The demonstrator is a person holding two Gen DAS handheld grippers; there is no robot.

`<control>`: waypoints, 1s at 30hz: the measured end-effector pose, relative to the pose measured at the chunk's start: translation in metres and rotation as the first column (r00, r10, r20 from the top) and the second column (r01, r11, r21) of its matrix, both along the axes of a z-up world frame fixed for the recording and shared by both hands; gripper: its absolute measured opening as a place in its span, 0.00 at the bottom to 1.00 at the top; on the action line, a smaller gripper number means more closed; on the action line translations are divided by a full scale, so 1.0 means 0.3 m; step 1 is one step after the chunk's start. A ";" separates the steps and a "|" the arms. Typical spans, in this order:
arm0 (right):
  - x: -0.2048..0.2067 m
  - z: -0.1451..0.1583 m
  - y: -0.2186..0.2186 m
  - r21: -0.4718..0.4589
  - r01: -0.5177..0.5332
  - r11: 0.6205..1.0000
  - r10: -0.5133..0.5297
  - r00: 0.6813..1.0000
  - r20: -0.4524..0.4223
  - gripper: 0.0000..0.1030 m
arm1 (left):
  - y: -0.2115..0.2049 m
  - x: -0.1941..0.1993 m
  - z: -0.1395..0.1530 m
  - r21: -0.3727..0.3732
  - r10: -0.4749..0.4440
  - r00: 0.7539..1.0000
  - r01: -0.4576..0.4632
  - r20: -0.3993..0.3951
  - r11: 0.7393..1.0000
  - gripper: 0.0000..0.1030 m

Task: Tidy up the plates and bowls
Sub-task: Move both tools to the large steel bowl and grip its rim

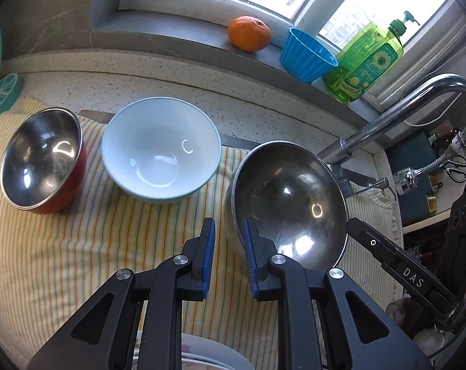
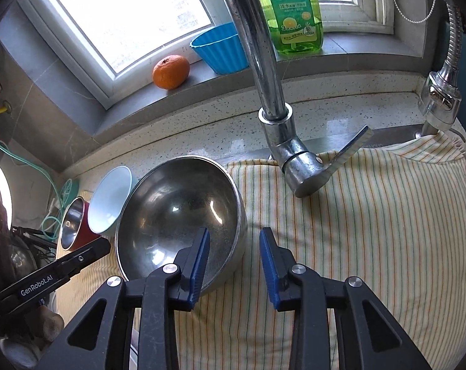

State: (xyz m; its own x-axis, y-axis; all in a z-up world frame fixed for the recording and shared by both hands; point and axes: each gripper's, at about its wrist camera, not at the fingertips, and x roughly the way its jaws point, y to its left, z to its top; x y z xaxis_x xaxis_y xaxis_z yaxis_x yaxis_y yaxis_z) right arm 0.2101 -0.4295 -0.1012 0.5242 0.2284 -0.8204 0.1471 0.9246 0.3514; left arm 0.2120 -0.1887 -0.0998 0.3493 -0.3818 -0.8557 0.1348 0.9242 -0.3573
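A large steel bowl (image 1: 288,203) (image 2: 177,209) stands upright on the striped cloth (image 1: 94,246), right of a pale blue bowl (image 1: 158,151) and a red bowl with a steel inside (image 1: 41,157). My left gripper (image 1: 229,225) hovers at the steel bowl's left rim. Its pads stand a narrow gap apart, the bowl's wall shows in that gap, and nothing is clamped. My right gripper (image 2: 234,234) straddles the bowl's right rim, one finger inside and one outside over the cloth. Its pads are well apart and are not pressing on the rim.
The tap (image 2: 263,61) arches over the cloth just behind the steel bowl, with a pull-out sprayer (image 2: 439,98) at the right. On the window sill sit an orange (image 1: 248,33), a blue cup (image 1: 307,55) and a green detergent bottle (image 1: 368,61). A white plate edge (image 1: 208,351) shows below my left gripper.
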 end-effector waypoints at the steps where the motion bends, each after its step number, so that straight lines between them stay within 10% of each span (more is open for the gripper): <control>1: 0.005 -0.003 0.002 0.000 0.000 1.000 0.000 1.000 -0.004 0.28 | -0.002 0.008 -0.005 0.000 -0.001 1.000 0.001 -0.005 1.000 0.17; 30: 0.039 -0.039 0.027 -0.033 -0.014 0.999 0.011 0.995 -0.101 0.10 | -0.046 0.027 -0.036 0.025 -0.079 0.997 0.080 -0.021 0.996 0.09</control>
State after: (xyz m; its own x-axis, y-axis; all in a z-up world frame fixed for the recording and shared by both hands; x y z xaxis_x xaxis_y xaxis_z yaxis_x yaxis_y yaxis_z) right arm 0.2218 -0.4215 -0.1128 0.4356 0.2055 -0.8764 0.1686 0.9377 0.3037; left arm 0.2201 -0.2026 -0.1106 0.3013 -0.3852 -0.8723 0.2013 0.9199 -0.3366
